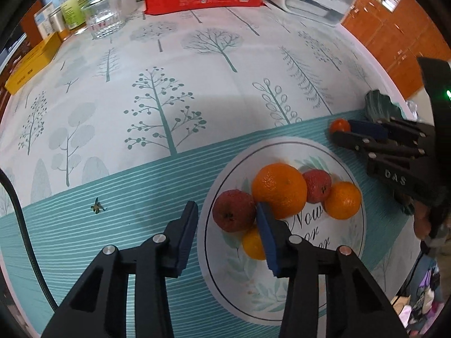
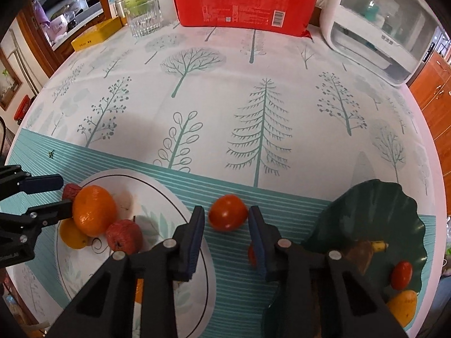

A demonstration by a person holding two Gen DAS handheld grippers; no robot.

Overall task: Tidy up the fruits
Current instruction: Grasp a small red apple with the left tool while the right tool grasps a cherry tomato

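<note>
A white plate [image 1: 349, 256] [image 2: 174, 194] holds a large orange [image 1: 279, 188] [image 2: 94, 211], a smaller orange [image 1: 342, 201], two dark red fruits [image 1: 234, 214] [image 2: 124, 236] and a yellow fruit [image 1: 252, 243] [image 2: 72, 235]. My left gripper [image 1: 227, 219] is open, straddling the plate's left rim near the fruits. A small red tomato [image 2: 227, 212] [image 1: 339, 126] lies on the cloth between the open jaws of my right gripper [image 2: 227, 218] [image 1: 342, 132], untouched. A dark green leaf-shaped dish [image 2: 375, 214] [image 1: 377, 107] at right holds a red tomato [image 2: 401, 274], a yellow fruit [image 2: 403, 307] and a brown piece.
A red package [image 2: 242, 0], a drinking glass [image 2: 143, 21], bottles, a yellow box [image 2: 95, 33] and a white appliance [image 2: 375, 25] stand along the far edge. A small dark stem scrap [image 1: 97, 206] lies on the teal cloth. Another small red fruit [image 2: 251, 255] shows behind my right finger.
</note>
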